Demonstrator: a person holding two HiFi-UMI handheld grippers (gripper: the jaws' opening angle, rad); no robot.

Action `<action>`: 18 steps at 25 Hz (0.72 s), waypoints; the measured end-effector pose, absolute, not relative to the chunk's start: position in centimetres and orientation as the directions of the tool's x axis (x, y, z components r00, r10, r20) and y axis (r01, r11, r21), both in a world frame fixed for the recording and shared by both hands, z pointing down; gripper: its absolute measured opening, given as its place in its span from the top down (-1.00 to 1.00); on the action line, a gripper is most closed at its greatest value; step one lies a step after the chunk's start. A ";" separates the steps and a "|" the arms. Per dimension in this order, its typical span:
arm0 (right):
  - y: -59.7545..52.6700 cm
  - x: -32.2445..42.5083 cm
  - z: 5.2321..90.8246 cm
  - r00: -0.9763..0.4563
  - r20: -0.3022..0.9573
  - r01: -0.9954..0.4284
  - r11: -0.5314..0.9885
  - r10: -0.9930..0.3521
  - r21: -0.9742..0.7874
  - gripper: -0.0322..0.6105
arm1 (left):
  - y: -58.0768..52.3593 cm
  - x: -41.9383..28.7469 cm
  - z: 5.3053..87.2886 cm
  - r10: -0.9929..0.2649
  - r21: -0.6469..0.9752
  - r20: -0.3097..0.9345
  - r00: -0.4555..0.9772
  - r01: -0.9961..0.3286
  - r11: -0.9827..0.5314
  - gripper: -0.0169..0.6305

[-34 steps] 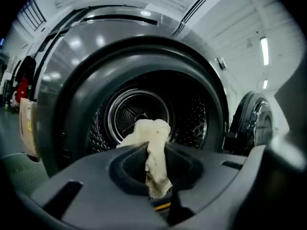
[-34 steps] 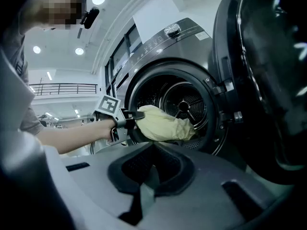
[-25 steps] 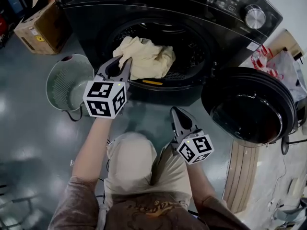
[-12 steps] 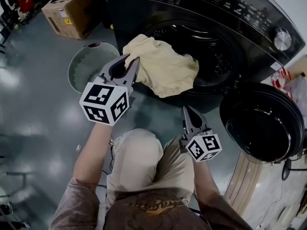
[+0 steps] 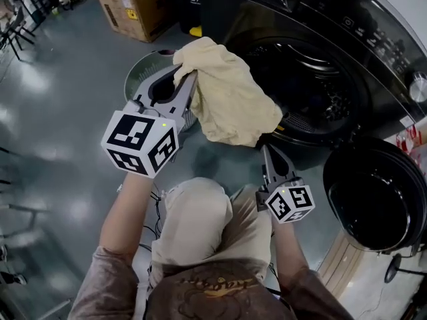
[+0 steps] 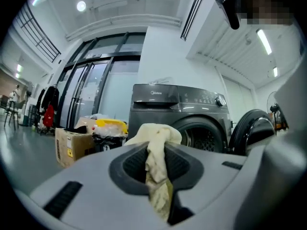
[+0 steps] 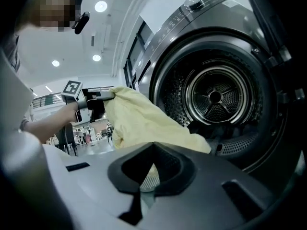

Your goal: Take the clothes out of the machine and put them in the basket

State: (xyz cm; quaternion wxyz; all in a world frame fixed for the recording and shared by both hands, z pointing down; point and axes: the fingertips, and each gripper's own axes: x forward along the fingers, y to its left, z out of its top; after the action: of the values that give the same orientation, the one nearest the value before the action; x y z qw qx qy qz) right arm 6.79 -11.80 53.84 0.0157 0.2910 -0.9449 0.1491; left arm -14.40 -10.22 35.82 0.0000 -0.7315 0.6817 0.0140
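Observation:
A pale yellow cloth hangs in front of the dark washing machine's round opening. My left gripper is shut on its top edge, and the pinched fabric runs down between the jaws in the left gripper view. The cloth's lower end drapes down to the tip of my right gripper, which is shut with nothing in it. A green mesh basket stands on the floor left of the machine, mostly hidden behind the left gripper. The steel drum looks bare at its back.
The machine's round door hangs open at the right. A cardboard box sits on the grey floor behind the basket. The person's knee is below the grippers.
The left gripper has drawn the cloth out of the drum, up and to the left toward the basket. The right gripper has moved forward under the cloth's hanging end.

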 end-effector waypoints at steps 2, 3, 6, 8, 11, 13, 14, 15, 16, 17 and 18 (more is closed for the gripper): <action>-11.6 6.1 54.0 -0.840 0.117 -0.540 0.795 -0.530 -0.275 0.91 | -9.3 -15.3 35.7 -0.999 0.007 -0.013 0.046 -0.999 -0.046 0.75; -11.5 5.8 54.1 -0.844 0.118 -0.533 0.799 -0.522 -0.277 0.91 | -8.8 -15.8 35.7 -0.999 0.003 -0.008 0.032 -0.999 -0.032 0.75; -10.9 4.8 54.3 -0.859 0.120 -0.511 0.812 -0.498 -0.282 0.91 | -7.4 -17.2 36.0 -1.000 -0.015 0.009 -0.013 -1.000 0.013 0.75; -10.4 4.2 54.4 -0.866 0.120 -0.498 0.819 -0.485 -0.287 0.91 | -6.7 -18.1 36.2 -0.999 -0.032 0.021 -0.041 -0.999 0.041 0.75; -9.7 3.6 54.6 -0.874 0.123 -0.484 0.825 -0.470 -0.291 0.91 | -5.6 -19.4 36.6 -0.996 -0.064 0.034 -0.084 -0.995 0.082 0.75; -9.4 3.4 54.8 -0.877 0.127 -0.479 0.828 -0.463 -0.290 0.91 | -5.0 -20.2 36.7 -0.994 -0.065 0.034 -0.105 -0.993 0.103 0.75; -9.2 3.3 54.8 -0.878 0.129 -0.478 0.829 -0.461 -0.291 0.91 | -4.8 -20.7 36.7 -0.993 -0.064 0.034 -0.115 -0.992 0.113 0.75; -9.1 3.2 54.9 -0.879 0.130 -0.477 0.829 -0.460 -0.291 0.91 | -4.7 -21.1 36.7 -0.992 -0.063 0.031 -0.124 -0.991 0.122 0.75; -9.1 3.1 55.0 -0.879 0.132 -0.477 0.829 -0.459 -0.292 0.91 | -4.7 -21.4 36.6 -0.991 -0.064 0.028 -0.133 -0.989 0.131 0.75; -9.0 3.1 55.1 -0.878 0.135 -0.477 0.829 -0.458 -0.292 0.91 | -4.7 -21.7 36.4 -0.990 -0.065 0.022 -0.140 -0.988 0.139 0.75; -8.9 3.0 55.1 -0.878 0.137 -0.478 0.829 -0.458 -0.292 0.91 | -4.8 -21.9 36.2 -0.989 -0.065 0.016 -0.147 -0.987 0.146 0.75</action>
State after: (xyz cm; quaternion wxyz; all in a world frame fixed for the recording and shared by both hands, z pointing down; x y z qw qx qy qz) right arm 2.98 -8.94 55.15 0.0307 0.2447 -0.9558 0.1603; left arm -21.94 -4.76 36.16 0.0155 -0.6529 0.7567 -0.0299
